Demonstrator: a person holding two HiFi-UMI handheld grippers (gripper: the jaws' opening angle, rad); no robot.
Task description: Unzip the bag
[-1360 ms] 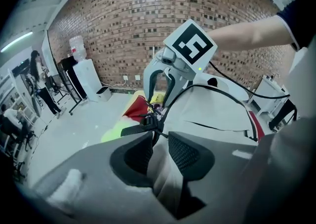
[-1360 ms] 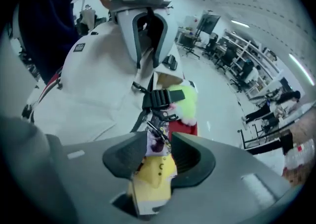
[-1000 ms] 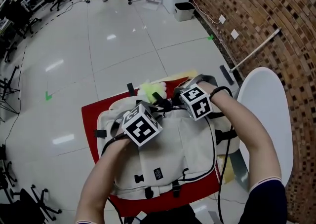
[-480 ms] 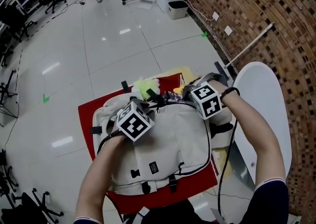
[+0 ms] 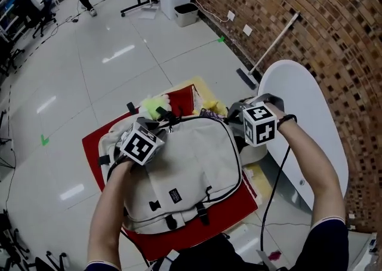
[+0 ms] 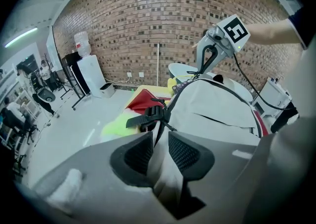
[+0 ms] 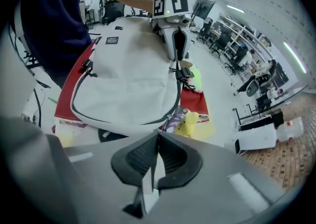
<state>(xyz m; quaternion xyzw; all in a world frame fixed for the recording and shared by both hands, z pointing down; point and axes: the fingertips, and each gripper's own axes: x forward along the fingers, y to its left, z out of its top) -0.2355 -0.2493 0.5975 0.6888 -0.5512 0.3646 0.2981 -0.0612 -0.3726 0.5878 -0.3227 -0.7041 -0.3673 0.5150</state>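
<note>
In the head view, the cream backpack lies flat on the red bench at mid-frame. Its long axis runs from the bottom of the frame to the top, with the handle end pointing up and slightly left. We judge the unzipping to be under way.

In the left gripper view, our left tool pinches a fold of backpack cloth just below the black handle, anchoring the bag.

In the right gripper view, our right tool is closed on a thin white tab, likely the zipper pull. Next we need a steady pull along the dark zipper track.

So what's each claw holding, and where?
Left claw: a fabric fold at the top of the bag. Right claw: a thin white tab, probably its zipper pull.
</note>
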